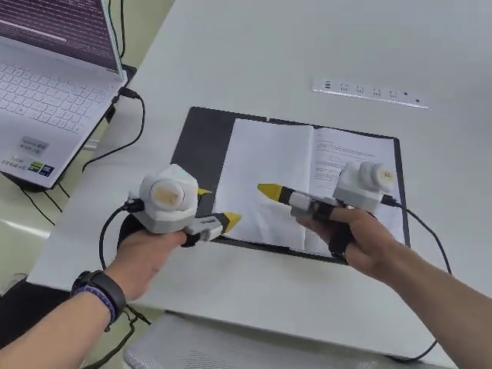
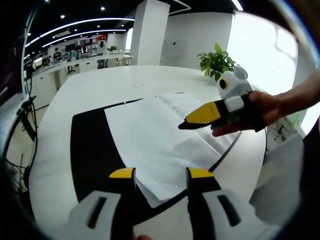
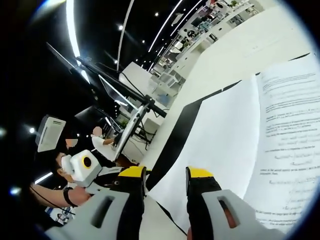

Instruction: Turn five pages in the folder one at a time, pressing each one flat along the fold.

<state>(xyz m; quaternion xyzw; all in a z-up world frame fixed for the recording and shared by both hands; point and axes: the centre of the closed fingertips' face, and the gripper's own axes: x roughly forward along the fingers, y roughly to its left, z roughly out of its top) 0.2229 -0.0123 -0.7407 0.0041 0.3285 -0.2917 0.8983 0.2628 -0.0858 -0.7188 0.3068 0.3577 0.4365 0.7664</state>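
Table [image 1: 254,54]: white, and it carries everything else.
Folder [image 1: 201,142]: black, lying open and flat near the middle of the table. Its left inner cover is bare along the left edge.
Laptop [image 1: 46,84]: open at the far left corner, its base hanging over the table's left edge. A black cable [image 1: 132,138] runs from its right side toward the near edge.
Blank page [image 1: 265,165]: white, lying left of the fold and covering most of the left cover.
Printed page [image 1: 342,154]: right of the fold, with lines of text. Its near part is hidden behind the right gripper.
Power strip [image 1: 370,91]: white, at the far right and well apart from the folder.
Right gripper [image 1: 270,191]: held in the right hand [image 1: 361,238] over the near part of the folder. It points left, with its yellow tip above the blank page. In the right gripper view the jaws stand apart with nothing between them. I cannot tell whether it touches the paper.
Left gripper [image 1: 217,207]: held in the left hand [image 1: 150,250] at the folder's near left corner, pointing right. In the left gripper view the jaws gape with nothing held, and the blank page's near edge lies beyond them.
Watch [image 1: 100,288]: dark band on the left wrist.
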